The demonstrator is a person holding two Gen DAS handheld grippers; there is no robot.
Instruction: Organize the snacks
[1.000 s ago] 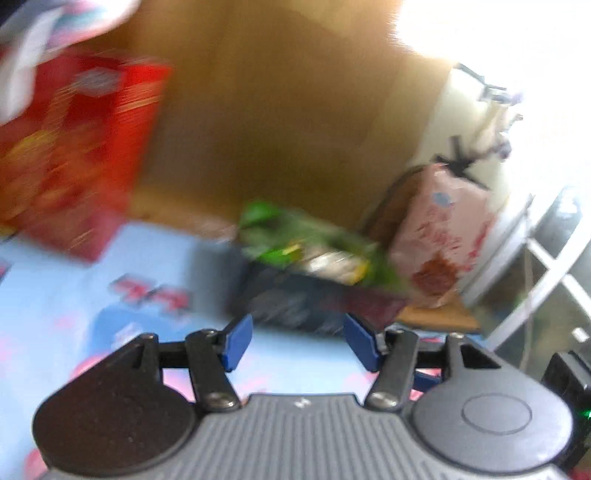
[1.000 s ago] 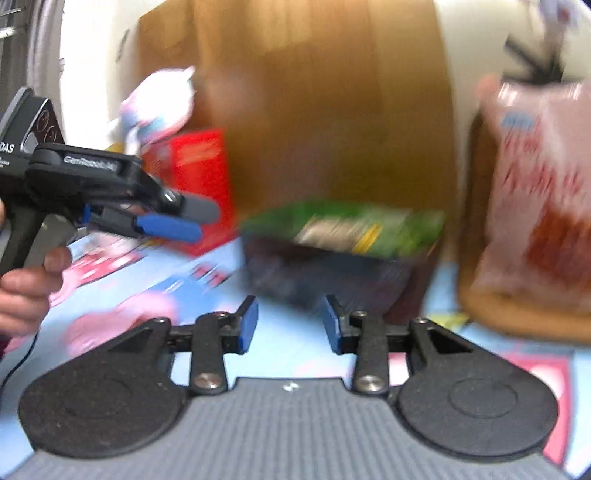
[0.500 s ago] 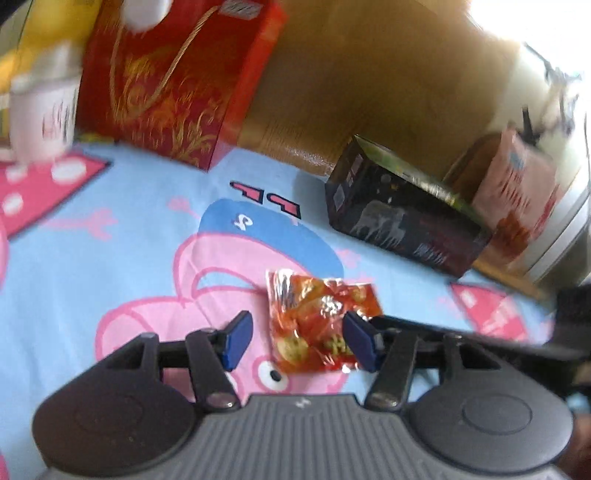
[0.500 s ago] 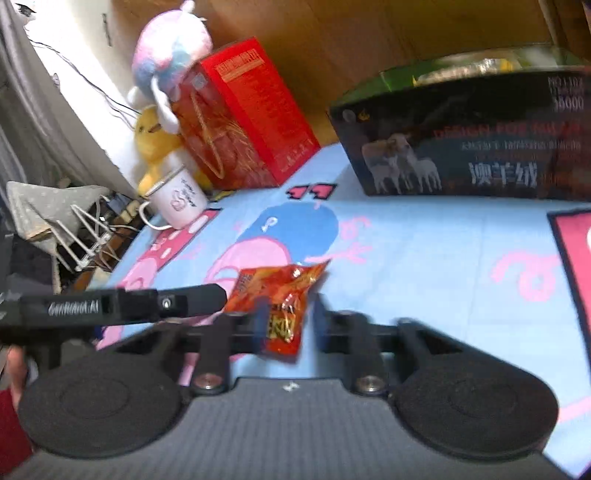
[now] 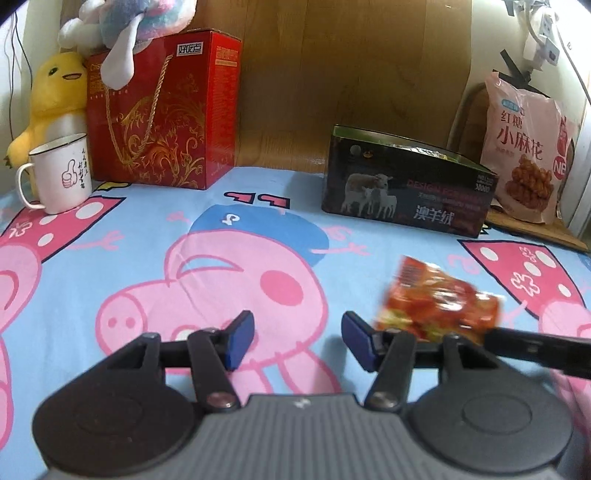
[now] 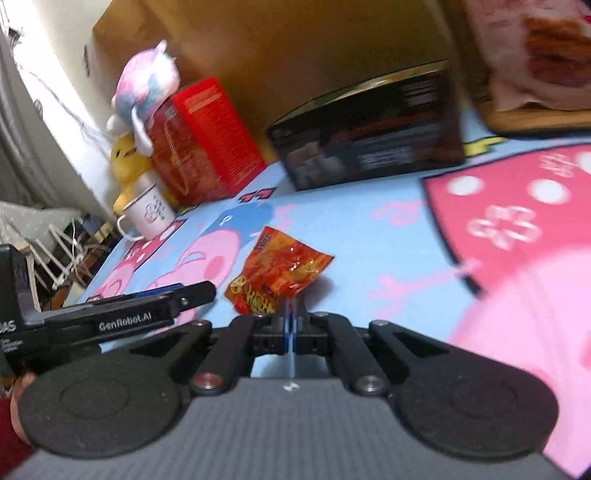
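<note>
**Right Gripper Clamped on Snack Packet; Left Gripper Open and Empty**

Since the earlier frames, the right gripper point(image 6: 291, 317) has gone from parted fingers to fully closed on the snack packet point(image 6: 277, 275), and the packet, which half a second ago lay between the left gripper's fingers, now sits to the right of them. The left view has also swung from a blurred view of the box to a steady view of the bed sheet.

**Right gripper.** Both blue pads meet at the centre line and pinch the near edge of the orange-red packet. The packet stands up and forward from the fingertips, tilted to their left. Whether its far end touches the sheet cannot be told.

**Left gripper.** The left gripper point(image 5: 297, 338) has its fingers apart with nothing between them; only the cartoon-printed bed sheet point(image 5: 110, 258) shows in the gap. The packet point(image 5: 439, 306) is just beyond and to the right of the right fingertip, blurred, at the tip of the other gripper's arm entering from the right edge.

**Surroundings.**
- Black box point(image 5: 406, 192) with a sheep picture: well ahead of the left fingers, to the right.
- Red gift box point(image 5: 162, 110): well ahead, to the left, with a plush toy point(image 5: 129, 26) on top.
- White mug point(image 5: 59, 173): far left, in front of a yellow plush duck point(image 5: 55, 85).
- Pink snack bag point(image 5: 528, 147): upright, far right, beyond the black box.
</note>
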